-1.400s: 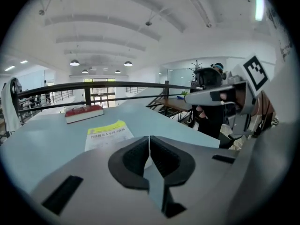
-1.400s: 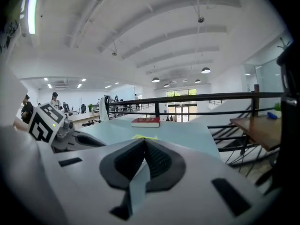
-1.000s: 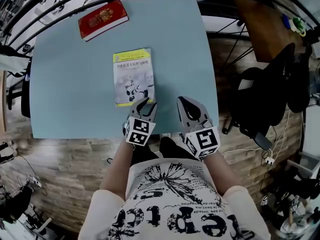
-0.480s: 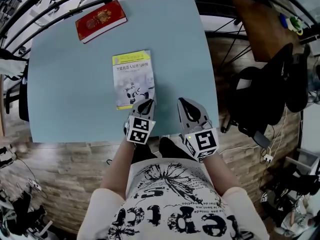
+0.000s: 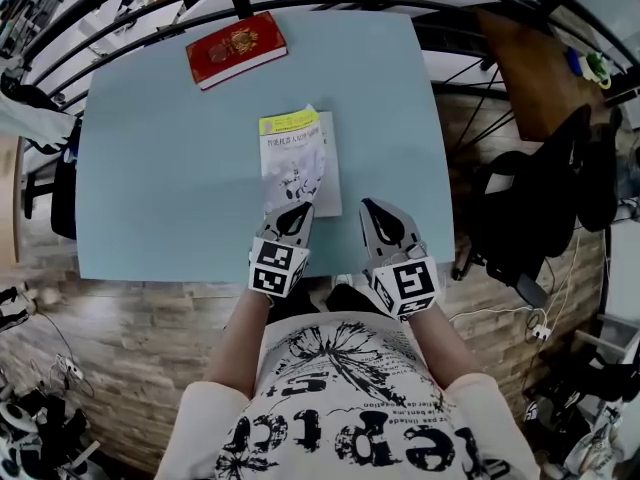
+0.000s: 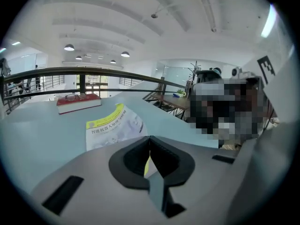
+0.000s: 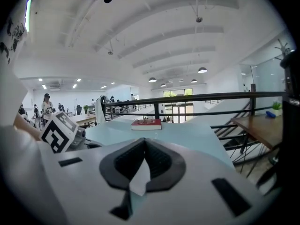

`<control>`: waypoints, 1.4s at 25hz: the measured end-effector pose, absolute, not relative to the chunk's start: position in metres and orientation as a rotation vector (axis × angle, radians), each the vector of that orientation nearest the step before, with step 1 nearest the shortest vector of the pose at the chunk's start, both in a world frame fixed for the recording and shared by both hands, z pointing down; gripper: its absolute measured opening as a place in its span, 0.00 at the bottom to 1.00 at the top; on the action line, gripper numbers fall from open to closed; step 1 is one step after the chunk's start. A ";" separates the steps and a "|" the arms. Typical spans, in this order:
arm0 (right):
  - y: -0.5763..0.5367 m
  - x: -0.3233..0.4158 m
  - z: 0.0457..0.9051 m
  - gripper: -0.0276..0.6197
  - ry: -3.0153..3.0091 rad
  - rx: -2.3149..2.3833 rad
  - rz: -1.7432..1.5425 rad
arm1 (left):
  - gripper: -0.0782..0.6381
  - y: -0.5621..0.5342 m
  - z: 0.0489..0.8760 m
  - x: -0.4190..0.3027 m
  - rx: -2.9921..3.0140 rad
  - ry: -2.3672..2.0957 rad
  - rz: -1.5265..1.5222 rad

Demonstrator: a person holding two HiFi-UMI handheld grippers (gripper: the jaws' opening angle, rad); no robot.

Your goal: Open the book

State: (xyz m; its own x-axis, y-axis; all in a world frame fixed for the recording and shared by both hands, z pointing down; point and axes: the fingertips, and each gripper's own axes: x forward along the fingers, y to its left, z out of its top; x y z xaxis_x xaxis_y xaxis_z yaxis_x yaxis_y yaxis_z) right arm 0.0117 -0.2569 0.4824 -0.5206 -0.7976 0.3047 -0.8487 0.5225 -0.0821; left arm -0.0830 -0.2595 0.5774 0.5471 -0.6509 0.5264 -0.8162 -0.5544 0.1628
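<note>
Paper cover [image 5: 293, 158] now lifts off the book [image 5: 331, 183], pinched in the clamped left tool [image 5: 297, 212] (right tool [image 5: 372, 213] closed, empty): opening has begun.

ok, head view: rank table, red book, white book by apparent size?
1. table
2. white book, slightly
3. red book
The two books look close, and the white one sits nearer the camera, so their order is unsure.

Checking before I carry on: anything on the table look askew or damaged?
Only the book's cover: pinched by the left gripper, it curls up off the pages, as opening would cause. No damage visible.
</note>
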 end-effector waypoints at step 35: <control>-0.253 -0.171 0.474 0.06 -2.602 1.190 0.226 | 0.14 -0.228 0.636 -0.344 1.994 -1.551 0.566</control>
State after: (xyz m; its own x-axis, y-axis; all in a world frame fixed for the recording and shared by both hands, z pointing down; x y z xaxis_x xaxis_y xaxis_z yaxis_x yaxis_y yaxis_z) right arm -0.1709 -0.2530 0.4741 -0.6259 -0.7170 0.3069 -0.7591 0.6504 -0.0287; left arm -0.3445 -0.2284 0.6363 0.2469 -0.7393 0.6265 -0.9690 -0.1866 0.1617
